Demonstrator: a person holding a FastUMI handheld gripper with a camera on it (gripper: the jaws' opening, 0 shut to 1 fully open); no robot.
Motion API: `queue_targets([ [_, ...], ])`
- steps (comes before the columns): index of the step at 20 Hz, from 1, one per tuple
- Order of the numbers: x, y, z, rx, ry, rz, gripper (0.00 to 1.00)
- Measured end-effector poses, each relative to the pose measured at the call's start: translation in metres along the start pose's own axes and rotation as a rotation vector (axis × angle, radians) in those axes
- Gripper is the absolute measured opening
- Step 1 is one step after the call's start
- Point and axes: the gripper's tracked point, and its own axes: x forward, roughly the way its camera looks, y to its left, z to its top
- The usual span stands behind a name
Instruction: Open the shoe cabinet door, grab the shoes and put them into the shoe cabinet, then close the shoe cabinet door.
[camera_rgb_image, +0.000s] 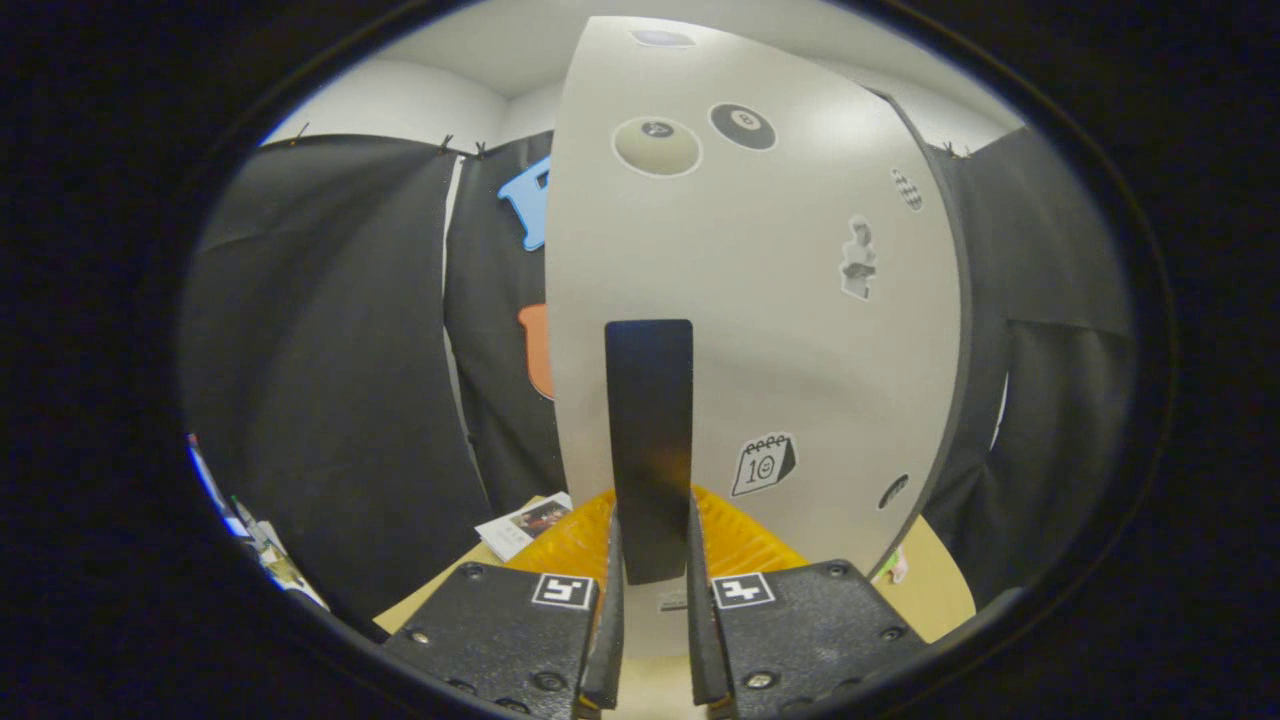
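Note:
The shoe cabinet door (780, 330) is a pale grey panel with several stickers, standing upright right in front of me. A long dark handle (650, 440) runs down its near face. My gripper (655, 560) is shut on the lower end of that handle, one finger pressing each side. The door's left edge faces the black cloth wall, and I cannot tell how far the door stands from the cabinet body. Shoes are hidden.
The fingers' inner ribbed faces show on both sides of the handle. A tan tabletop (935, 585) lies below the door. A printed leaflet (525, 522) rests on it left of the fingers. Black cloth walls (330, 380) surround the booth, with clutter (255, 545) low on the left.

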Motion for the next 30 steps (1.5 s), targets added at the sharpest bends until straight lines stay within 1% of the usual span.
queue_targets([
  [3,-0.045,-0.021,-0.011,0.008,0.002,-0.026,0.29],
  [6,-0.091,-0.054,-0.020,0.029,0.007,-0.063,0.27],
  [9,-0.127,-0.086,-0.029,0.041,0.019,-0.067,0.25],
  [15,-0.158,-0.138,-0.036,0.029,0.015,-0.140,0.21],
  [19,-0.170,-0.158,-0.039,0.055,0.016,-0.105,0.18],
  [21,-0.176,-0.172,-0.040,0.055,0.017,-0.101,0.17],
  [27,-0.192,-0.220,-0.041,0.082,0.009,-0.129,0.12],
  [30,-0.201,-0.255,-0.041,0.091,-0.011,-0.179,0.09],
])
